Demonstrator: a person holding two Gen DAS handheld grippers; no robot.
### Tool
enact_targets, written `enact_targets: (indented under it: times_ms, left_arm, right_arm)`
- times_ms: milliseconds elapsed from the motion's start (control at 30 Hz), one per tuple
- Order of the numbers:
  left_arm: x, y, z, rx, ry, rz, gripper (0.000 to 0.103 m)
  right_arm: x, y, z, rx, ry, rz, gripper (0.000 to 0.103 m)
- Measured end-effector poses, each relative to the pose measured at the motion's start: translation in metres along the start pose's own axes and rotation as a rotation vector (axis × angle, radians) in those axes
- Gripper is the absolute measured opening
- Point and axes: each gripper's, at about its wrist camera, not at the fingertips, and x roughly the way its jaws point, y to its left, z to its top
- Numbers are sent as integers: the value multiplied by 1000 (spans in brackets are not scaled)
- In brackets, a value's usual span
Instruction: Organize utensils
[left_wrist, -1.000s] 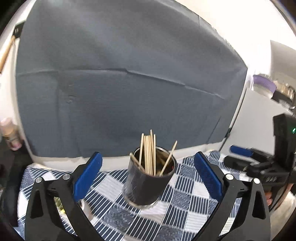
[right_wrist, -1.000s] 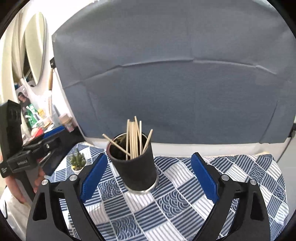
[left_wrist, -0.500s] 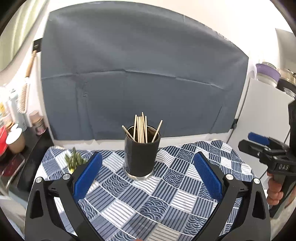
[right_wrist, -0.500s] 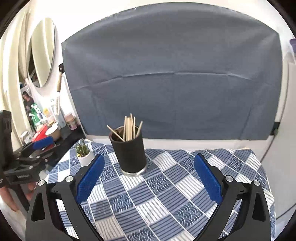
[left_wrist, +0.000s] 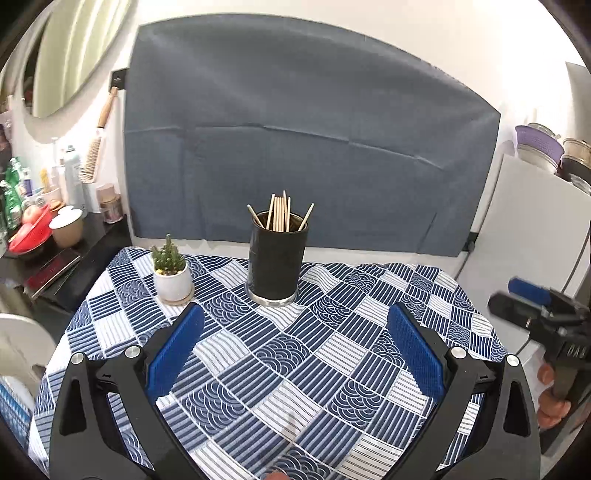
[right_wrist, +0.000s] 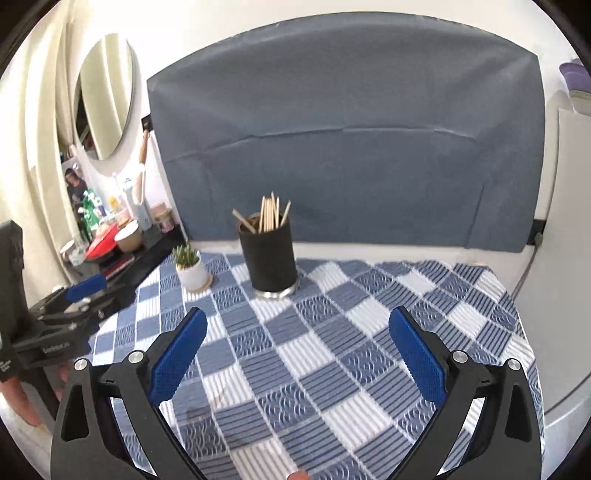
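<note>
- Since the black holder (left_wrist: 277, 258) stands upright mid-table on the checked cloth (left_wrist: 332, 369), beside the potted plant (left_wrist: 170, 273), you have it well ahead of both claws.
- Your left gripper (left_wrist: 293, 354) and right gripper (right_wrist: 297, 360) are both spread wide, grasping nothing.
- The chopsticks (left_wrist: 280, 216) look light, stiff and slippery (they splay loosely); pinch one mid-shaft, or take the holder round its wall.

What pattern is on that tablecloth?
Blue-and-white patchwork checks on the tablecloth, clearest in the left wrist view.
</note>
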Motion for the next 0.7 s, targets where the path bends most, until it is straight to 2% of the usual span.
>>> enact_targets:
  times_ms: [100, 133, 233, 367, 500, 567, 700]
  left_arm:
    - [-14, -7, -9, -4, -17, 77, 97]
    - [-19, -9, -12, -7, -14, 82, 97]
    - [-33, -15, -21, -19, -5, 64, 97]
    - [-52, -26, -32, -20, -15, 75, 97]
    - [-64, -38, -44, 2, 0, 62, 97]
    - [-69, -41, -48, 12, 2, 78, 97]
    - [-74, -37, -50, -20, 40, 90, 97]
  right_arm:
    - [-13, -1, -18, 7, 21, -11, 95]
    - [-15, -1, -22, 7, 22, -14, 95]
    - [-26, 2, -40, -7, 33, -19, 95]
    - [-47, 8, -56, -8, 14, -12, 95]
    - [-68, 13, -65, 3, -24, -13, 95]
    - [-73, 15, -68, 11, -26, -11, 95]
    - [-75, 16, -73, 44, -37, -32, 95]
